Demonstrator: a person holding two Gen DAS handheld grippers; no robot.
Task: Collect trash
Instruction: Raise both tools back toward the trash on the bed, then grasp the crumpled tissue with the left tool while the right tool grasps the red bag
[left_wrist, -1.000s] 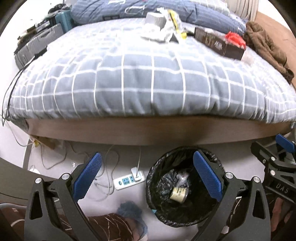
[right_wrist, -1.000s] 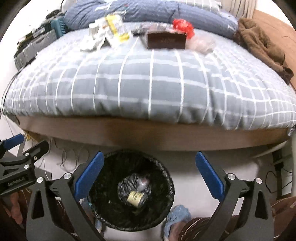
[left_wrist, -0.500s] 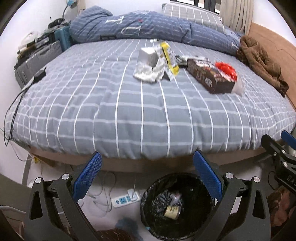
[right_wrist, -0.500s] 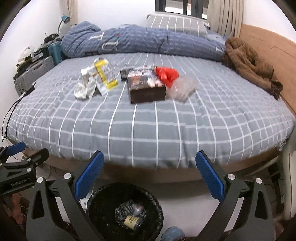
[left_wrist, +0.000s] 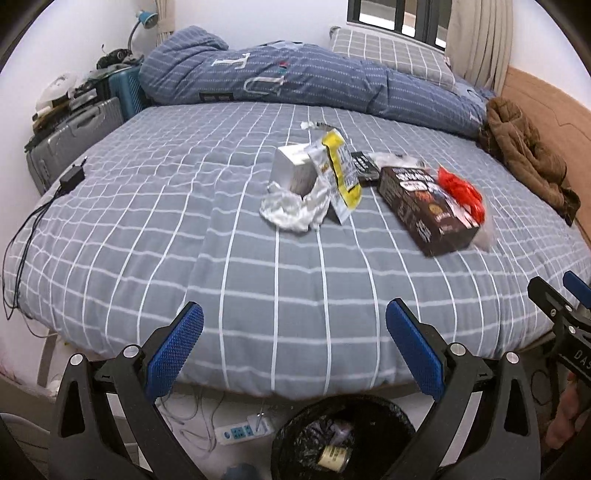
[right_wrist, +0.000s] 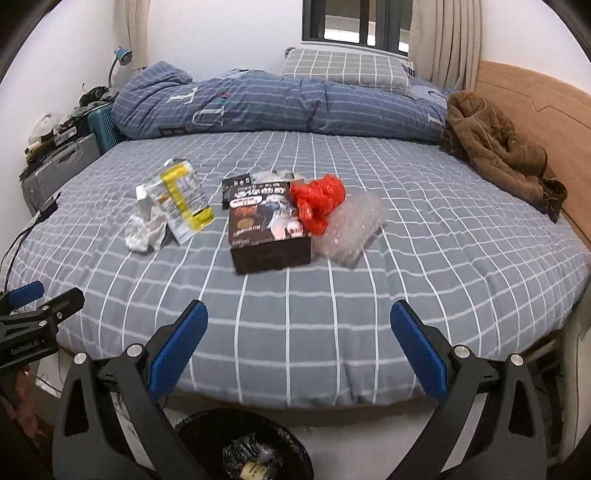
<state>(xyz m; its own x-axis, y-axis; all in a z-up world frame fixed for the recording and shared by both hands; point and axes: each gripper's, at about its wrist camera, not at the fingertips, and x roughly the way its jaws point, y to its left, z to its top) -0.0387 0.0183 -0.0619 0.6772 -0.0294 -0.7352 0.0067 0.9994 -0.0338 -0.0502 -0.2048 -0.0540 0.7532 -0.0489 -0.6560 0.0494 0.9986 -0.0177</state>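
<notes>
Trash lies mid-bed: a crumpled white tissue (left_wrist: 293, 210) (right_wrist: 144, 230), a small white box (left_wrist: 293, 173), a yellow and silver wrapper (left_wrist: 338, 170) (right_wrist: 183, 199), a dark brown box (left_wrist: 428, 208) (right_wrist: 267, 229), a red plastic bag (left_wrist: 460, 192) (right_wrist: 317, 201), and clear bubble wrap (right_wrist: 352, 230). A black-lined trash bin (left_wrist: 314, 421) (right_wrist: 207, 428) stands on the floor at the bed's foot and holds some trash. My left gripper (left_wrist: 293, 354) and right gripper (right_wrist: 299, 354) are both open and empty, above the bed's near edge, well short of the trash.
The grey checked bed (left_wrist: 147, 221) fills both views. A blue duvet (right_wrist: 258, 107) and pillow lie at the back, a brown garment (right_wrist: 498, 147) at the right by the headboard. Suitcases (left_wrist: 74, 136) stand left. A power strip (left_wrist: 242, 430) and cables lie on the floor.
Both grippers have risen from over the bin to above the bed's edge, and the views tilted up onto the bed top. Both stayed open and empty.
</notes>
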